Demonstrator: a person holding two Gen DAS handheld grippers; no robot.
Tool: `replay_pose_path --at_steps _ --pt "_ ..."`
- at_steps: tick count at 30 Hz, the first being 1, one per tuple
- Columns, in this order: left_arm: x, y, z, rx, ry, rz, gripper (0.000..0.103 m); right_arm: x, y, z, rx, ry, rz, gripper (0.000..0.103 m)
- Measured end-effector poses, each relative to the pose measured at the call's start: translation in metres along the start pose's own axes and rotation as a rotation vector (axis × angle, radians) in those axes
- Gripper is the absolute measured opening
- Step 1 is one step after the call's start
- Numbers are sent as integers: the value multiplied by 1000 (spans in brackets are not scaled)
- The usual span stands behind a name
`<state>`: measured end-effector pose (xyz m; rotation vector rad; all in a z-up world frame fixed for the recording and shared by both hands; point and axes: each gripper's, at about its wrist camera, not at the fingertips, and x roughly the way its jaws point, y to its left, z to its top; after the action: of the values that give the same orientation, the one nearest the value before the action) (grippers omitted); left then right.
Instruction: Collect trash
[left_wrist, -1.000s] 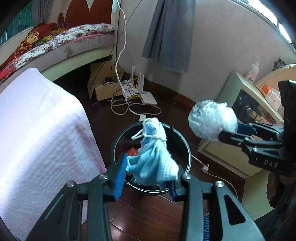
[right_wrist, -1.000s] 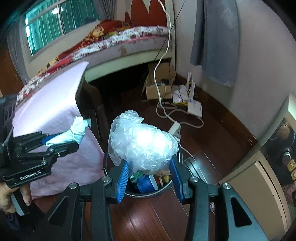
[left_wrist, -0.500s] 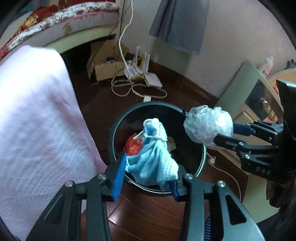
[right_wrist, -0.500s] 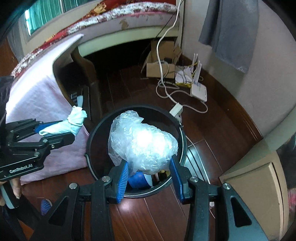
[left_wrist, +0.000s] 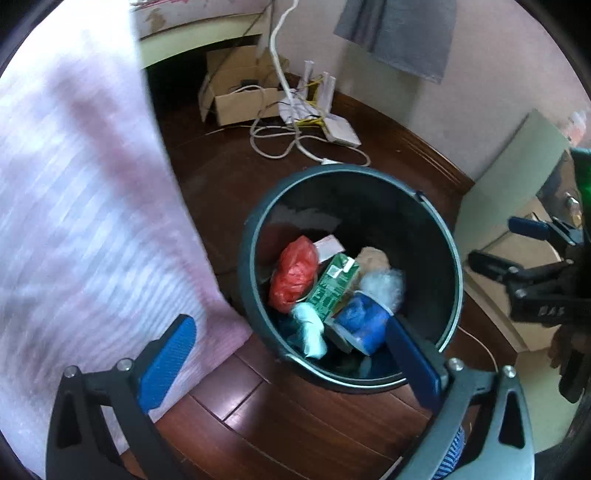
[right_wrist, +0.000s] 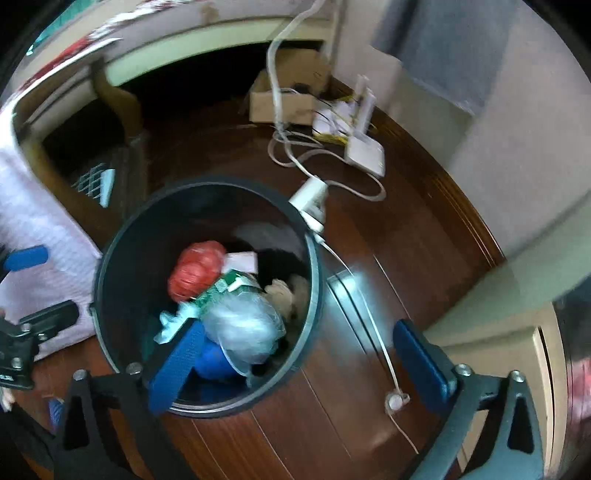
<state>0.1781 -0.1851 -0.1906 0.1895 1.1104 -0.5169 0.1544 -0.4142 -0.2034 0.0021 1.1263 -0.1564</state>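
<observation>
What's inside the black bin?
In the black bin: red bag, green carton, blue mask, clear plastic wad, blue wrapper. The bottom is covered.

Both wrist views look steeply down, close above one bin (left_wrist: 258, 229).

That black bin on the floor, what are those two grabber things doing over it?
A person is tidying up trash, with a grabber in each hand. Both the left gripper and the right gripper hang over the black bin, and their fingers have just been opening, with nothing between them. The crumpled face mask and the clear plastic bag now lie inside the bin, on top of a red bag and a green carton.
</observation>
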Motion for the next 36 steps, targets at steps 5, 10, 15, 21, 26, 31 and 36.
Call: replay_pose_path --at_steps 5,10,15,21,26,31,36 --pt "0 0 -7 -12 -1 10 102 -3 3 -4 5 -10 10 103" --pt "-9 4 -6 -10 -21 24 102 -11 15 -6 -6 -11 16 103" --pt "-18 5 -7 -6 -31 34 102 -26 29 -6 -24 -40 28 103" --pt "-34 8 -11 -12 -50 54 102 -51 37 -3 -30 -84 34 103" --pt "-47 9 -13 -20 -70 64 102 -65 41 -4 -21 -106 41 103" --pt "-65 11 -14 -22 -98 74 102 -80 47 -4 -19 -126 50 103" --pt "-84 13 -16 -20 -123 82 102 -101 58 -5 -32 -160 56 103"
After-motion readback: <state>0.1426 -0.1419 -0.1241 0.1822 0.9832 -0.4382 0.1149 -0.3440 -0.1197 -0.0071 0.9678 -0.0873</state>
